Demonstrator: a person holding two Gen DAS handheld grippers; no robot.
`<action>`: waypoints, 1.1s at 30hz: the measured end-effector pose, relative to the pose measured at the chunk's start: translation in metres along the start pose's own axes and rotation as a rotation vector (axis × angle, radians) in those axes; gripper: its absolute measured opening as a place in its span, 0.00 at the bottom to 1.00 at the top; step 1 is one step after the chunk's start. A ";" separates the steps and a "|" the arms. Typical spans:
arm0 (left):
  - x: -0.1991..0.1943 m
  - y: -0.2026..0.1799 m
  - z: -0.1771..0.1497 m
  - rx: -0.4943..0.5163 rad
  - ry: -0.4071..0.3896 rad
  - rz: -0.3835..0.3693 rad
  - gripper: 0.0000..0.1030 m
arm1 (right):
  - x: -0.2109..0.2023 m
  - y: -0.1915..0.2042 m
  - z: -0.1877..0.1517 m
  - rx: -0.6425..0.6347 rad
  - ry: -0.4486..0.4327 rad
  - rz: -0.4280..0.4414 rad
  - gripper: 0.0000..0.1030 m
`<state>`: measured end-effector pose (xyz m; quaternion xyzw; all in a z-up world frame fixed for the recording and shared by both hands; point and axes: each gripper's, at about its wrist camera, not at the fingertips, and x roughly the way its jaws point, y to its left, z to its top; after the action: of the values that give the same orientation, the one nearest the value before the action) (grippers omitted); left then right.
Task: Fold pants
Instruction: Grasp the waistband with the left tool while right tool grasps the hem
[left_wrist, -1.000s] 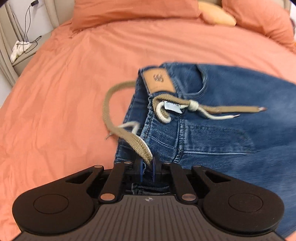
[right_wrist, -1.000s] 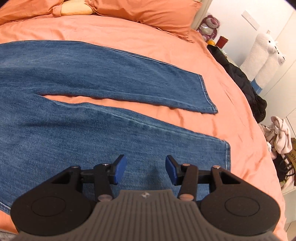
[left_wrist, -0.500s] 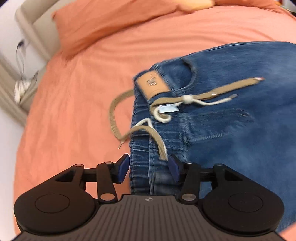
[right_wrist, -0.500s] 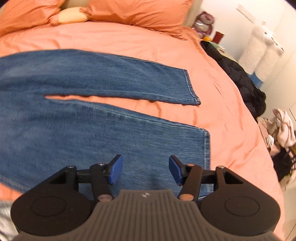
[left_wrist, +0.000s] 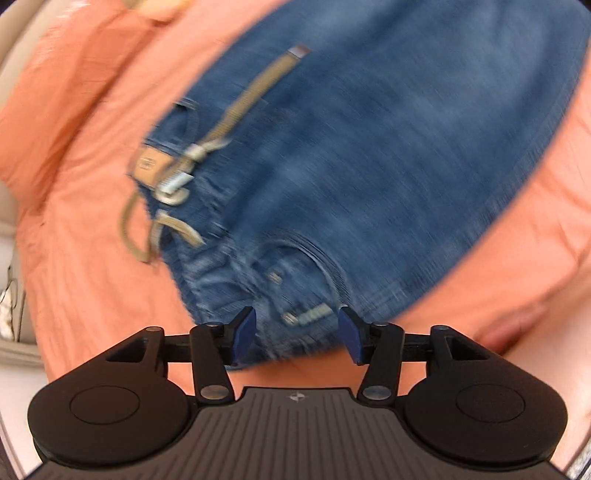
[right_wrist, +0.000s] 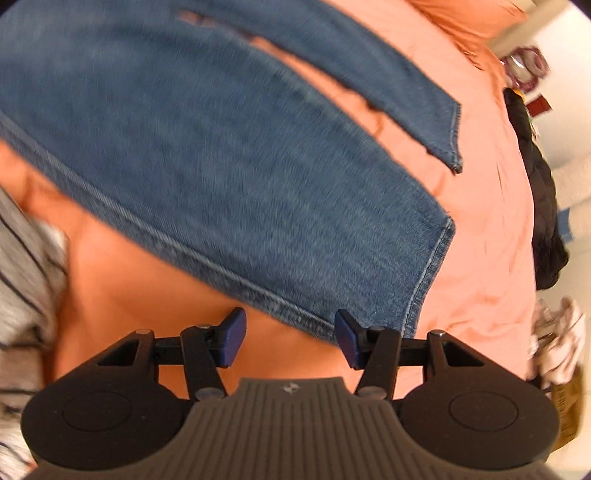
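In the left wrist view, bare orange bedsheet (left_wrist: 74, 258) fills the left side. One pair of jeans (left_wrist: 369, 166) lies flat on it, waistband toward the lower centre, one tan drawstring (left_wrist: 236, 110) trailing across the denim. The left gripper (left_wrist: 297, 334) hovers over the waistband corner, jaws opening, nothing pinched. In the right wrist view, two legs spread apart; the nearer hem (right_wrist: 432, 266) ends at centre right, with free sheet beyond. The right gripper (right_wrist: 290, 338) is released over the nearer leg's lower seam edge.
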<state>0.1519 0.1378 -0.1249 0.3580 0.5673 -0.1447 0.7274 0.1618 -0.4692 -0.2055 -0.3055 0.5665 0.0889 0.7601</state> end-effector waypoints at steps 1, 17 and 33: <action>0.004 -0.006 0.000 0.029 0.019 -0.007 0.62 | 0.005 0.002 -0.001 -0.017 0.010 -0.015 0.49; 0.046 -0.072 0.009 0.168 0.026 0.178 0.22 | 0.018 -0.005 -0.019 0.003 -0.007 -0.126 0.52; -0.050 -0.017 0.008 -0.254 -0.285 0.252 0.12 | -0.029 -0.008 -0.014 0.075 -0.195 -0.289 0.00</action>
<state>0.1316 0.1103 -0.0839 0.3076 0.4232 -0.0292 0.8517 0.1444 -0.4774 -0.1779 -0.3453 0.4431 -0.0133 0.8272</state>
